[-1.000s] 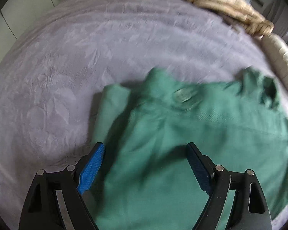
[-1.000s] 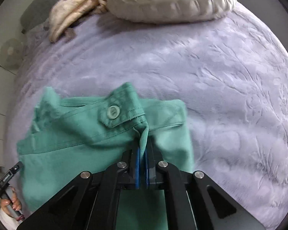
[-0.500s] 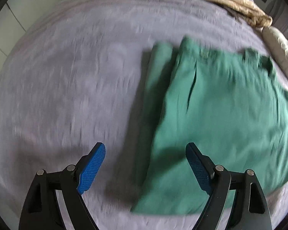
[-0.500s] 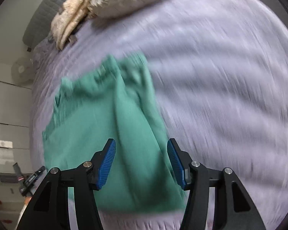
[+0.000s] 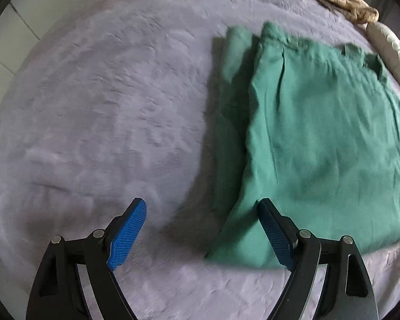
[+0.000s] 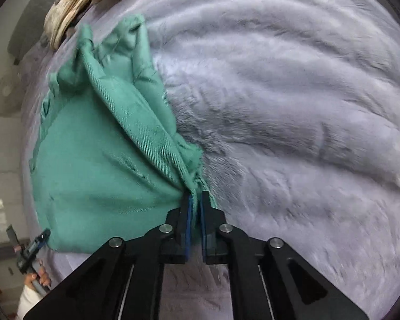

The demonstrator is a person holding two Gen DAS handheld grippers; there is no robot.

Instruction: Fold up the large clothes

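- Since the green garment [image 5: 320, 138] lay in soft, creased layers on the grey bed cover [image 5: 106, 106], it looked light and limp, likely to sag and slide wherever it was not supported; a hem, corner or folded edge seemed the best place to take it.
- Seen from the left tongs [image 5: 202, 229], the garment lay ahead and to the right, its near corner just beside the right-hand finger; whether cloth and finger touched could not be told.
- Those left tongs stood spread wide and held nothing, with bare bed cover between the fingers.
- Clenched almost together, the right tongs [image 6: 196, 200] pinched a bunched edge of the garment [image 6: 98, 146], which fanned away ahead and to their left.
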